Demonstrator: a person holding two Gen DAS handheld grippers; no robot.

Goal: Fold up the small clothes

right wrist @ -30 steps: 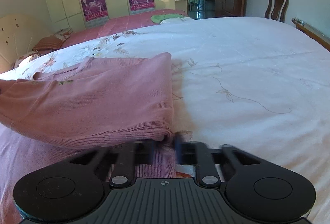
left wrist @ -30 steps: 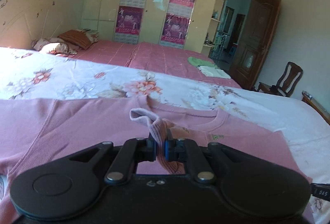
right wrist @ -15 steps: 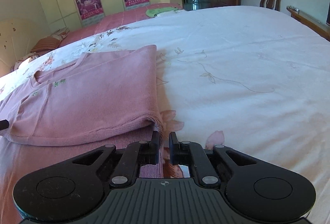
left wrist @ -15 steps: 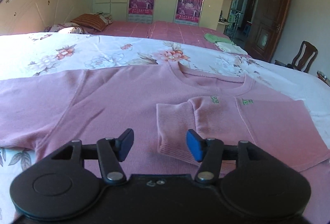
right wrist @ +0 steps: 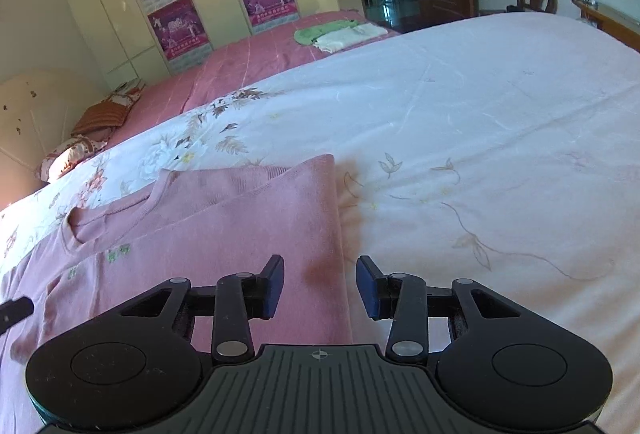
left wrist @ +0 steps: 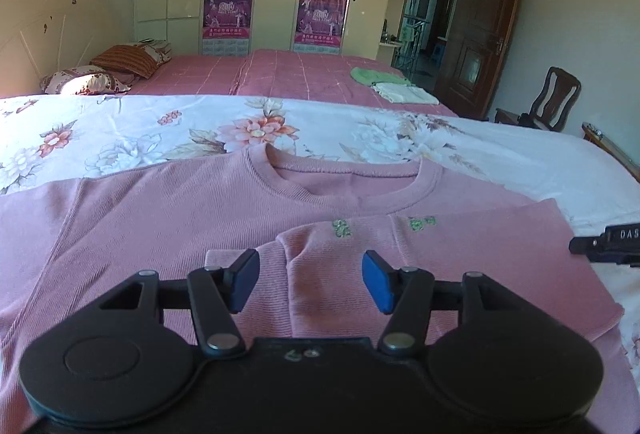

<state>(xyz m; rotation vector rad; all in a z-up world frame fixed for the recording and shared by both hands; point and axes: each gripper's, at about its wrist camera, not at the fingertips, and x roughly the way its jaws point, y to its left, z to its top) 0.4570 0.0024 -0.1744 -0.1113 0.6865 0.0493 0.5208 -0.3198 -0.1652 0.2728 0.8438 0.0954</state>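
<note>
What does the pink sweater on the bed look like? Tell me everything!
The pink sweater is soft ribbed knit with a round neckline. It lies flat on the flowery bedspread. One side, sleeve included, is folded over the front, with its cuff near the middle and small green stitching on the folded part. The other sleeve is spread out sideways. The left tool and right tool hover above it, open, gripping nothing; the right one's jaws have just been opening.

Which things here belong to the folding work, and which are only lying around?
Belong to the job:
- pink sweater
- its folded-over sleeve
- left hand-held gripper, open
- right hand-held gripper, just opened

Lying about:
- green cloth
- white cloth
- pillows
- wooden chair
</note>
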